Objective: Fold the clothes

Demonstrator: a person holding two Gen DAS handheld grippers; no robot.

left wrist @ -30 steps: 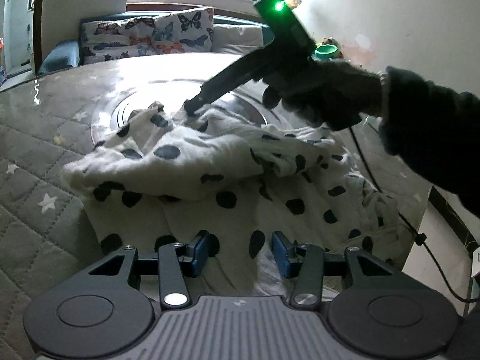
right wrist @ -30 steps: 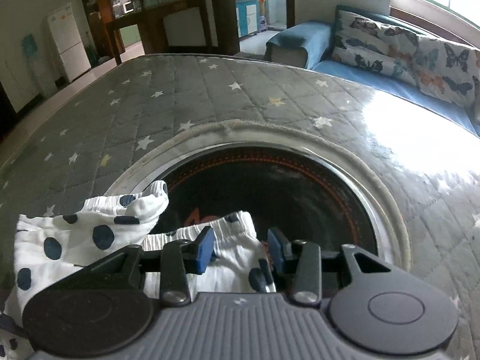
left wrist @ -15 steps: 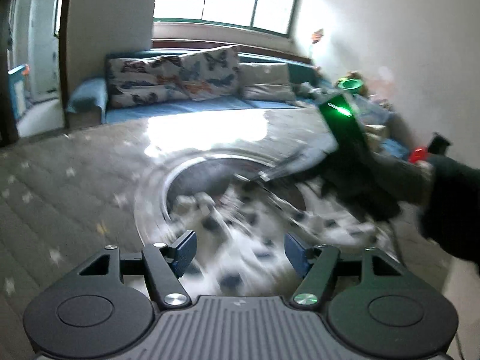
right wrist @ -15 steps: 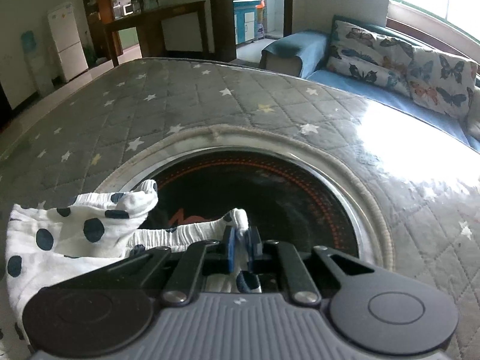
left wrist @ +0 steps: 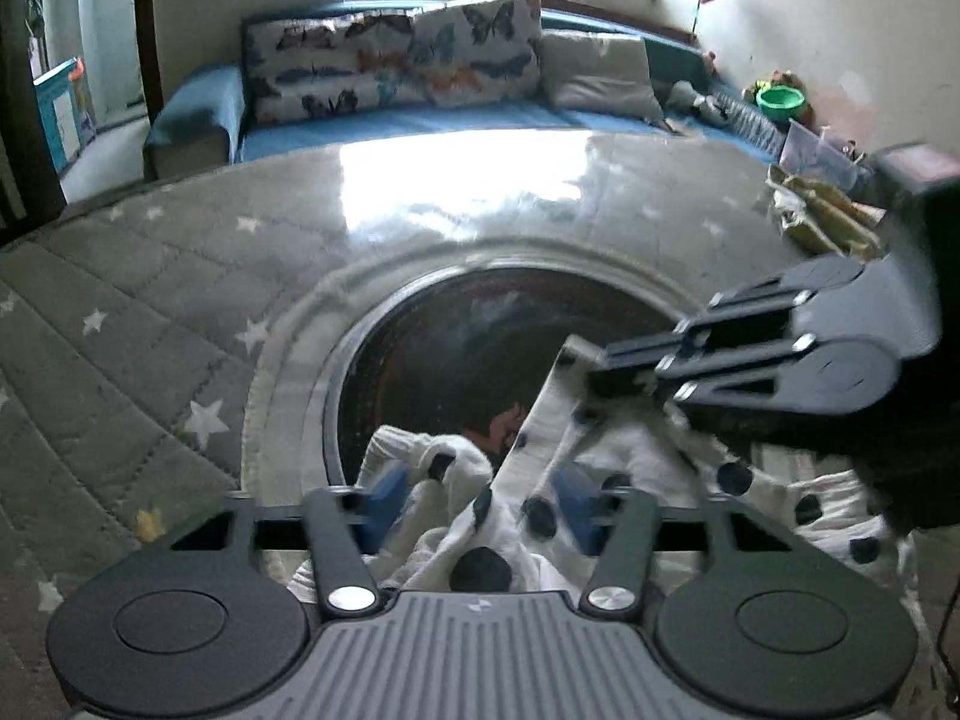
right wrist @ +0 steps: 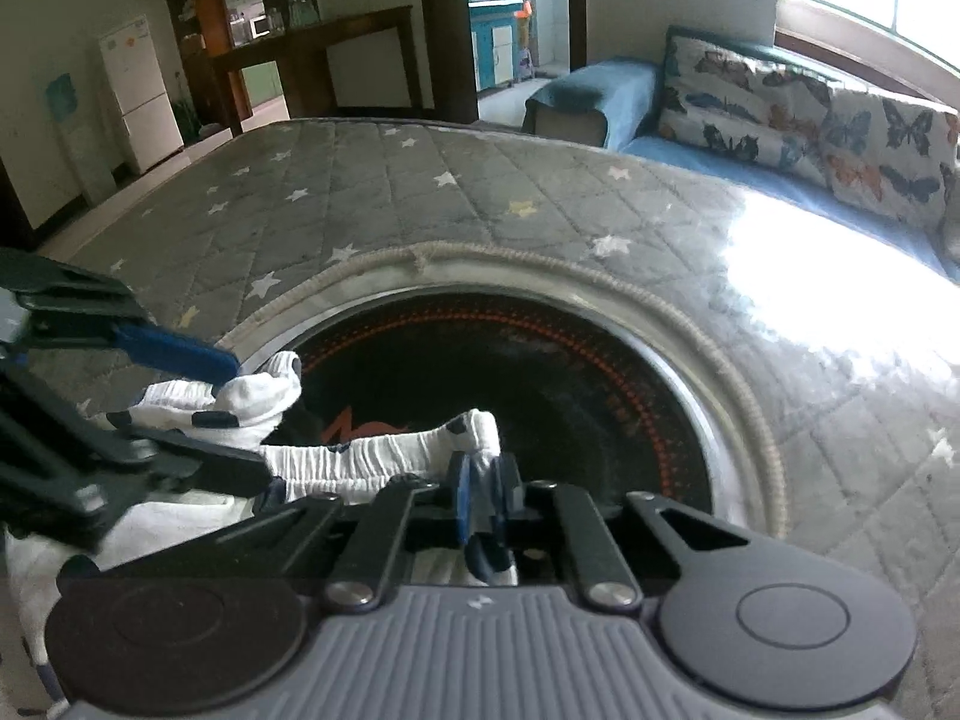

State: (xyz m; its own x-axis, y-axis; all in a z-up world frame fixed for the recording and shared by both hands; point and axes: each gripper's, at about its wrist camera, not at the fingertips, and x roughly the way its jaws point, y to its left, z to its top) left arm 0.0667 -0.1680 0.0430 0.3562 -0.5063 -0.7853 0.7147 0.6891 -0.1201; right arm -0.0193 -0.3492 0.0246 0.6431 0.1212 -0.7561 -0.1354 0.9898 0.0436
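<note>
A white garment with dark polka dots (left wrist: 648,468) lies at the near edge of the round dark plate (left wrist: 468,348). My left gripper (left wrist: 477,504) is open, its blue pads on either side of a bunched waistband end. My right gripper (right wrist: 480,495) is shut on the elastic waistband (right wrist: 372,456) of the garment and lifts that corner. The right gripper also shows in the left wrist view (left wrist: 606,378), pinching the cloth's raised corner. The left gripper shows in the right wrist view (right wrist: 240,414), around the other waistband end.
A grey quilted cover with stars (right wrist: 420,192) surrounds the dark plate (right wrist: 540,372). A blue sofa with butterfly cushions (left wrist: 408,60) stands behind. A green bowl (left wrist: 780,99) and clutter sit at the far right. A fridge (right wrist: 141,96) and a wooden table (right wrist: 336,60) stand further off.
My right gripper closed on the waistband and lifted it. My left gripper left the cloth, swung around fast, and now straddles the other waistband end.
</note>
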